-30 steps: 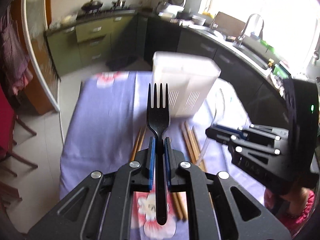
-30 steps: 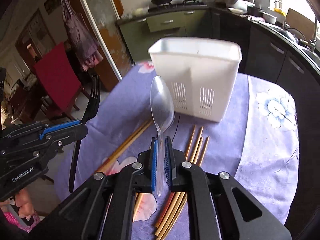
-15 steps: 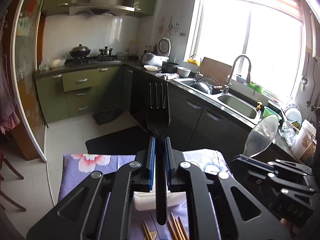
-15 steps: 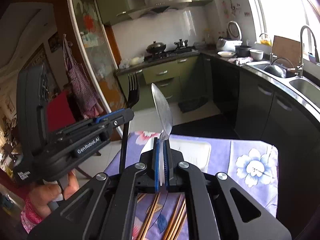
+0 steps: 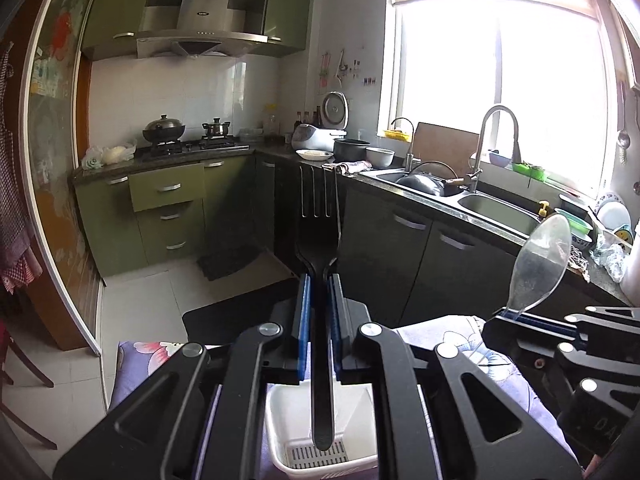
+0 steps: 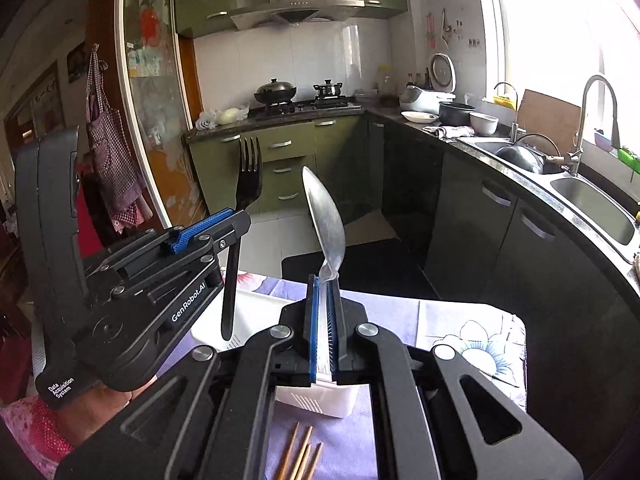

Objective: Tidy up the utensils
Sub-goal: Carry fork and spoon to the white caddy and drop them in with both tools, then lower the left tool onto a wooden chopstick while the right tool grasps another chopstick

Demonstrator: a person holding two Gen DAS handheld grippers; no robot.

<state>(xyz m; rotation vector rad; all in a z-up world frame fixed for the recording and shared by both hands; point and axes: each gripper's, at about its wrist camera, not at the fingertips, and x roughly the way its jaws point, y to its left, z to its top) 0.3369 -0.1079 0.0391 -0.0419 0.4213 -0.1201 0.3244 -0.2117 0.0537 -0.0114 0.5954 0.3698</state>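
While both grippers were raised above the table, the left gripper (image 5: 319, 284) was clenched on the handle of a black plastic fork (image 5: 319, 236), which stood upright with its tines up and its handle end hanging over the open top of the white utensil caddy (image 5: 280, 432). From the left wrist view the handle tip lay over the caddy's slotted floor, though whether it had entered the caddy could not be told. The right gripper (image 6: 325, 292) was clamped on the stem of a clear plastic spoon (image 6: 325, 216), bowl up and leaning slightly left; the caddy (image 6: 320, 398) sat directly beneath its fingers, largely hidden by the gripper's own black frame.

In the right wrist view the left gripper (image 6: 230, 220) stood just beside and to the left of the right one, the fork (image 6: 248, 184) and the spoon near each other but apart. In the left wrist view the right gripper (image 5: 516, 318) and the spoon (image 5: 540, 264) appeared at the right edge.

Bamboo chopsticks (image 6: 304, 456) lay on the floral purple tablecloth (image 6: 472, 332) on the near side of the caddy, their ends hidden under the right gripper's frame. Beyond the table ran dark kitchen cabinets (image 6: 500, 232), a steel sink (image 6: 592, 200) with a tall faucet (image 6: 596, 120), a gas stove (image 5: 188, 145) carrying a wok (image 5: 164, 126), and a range hood (image 5: 200, 28).
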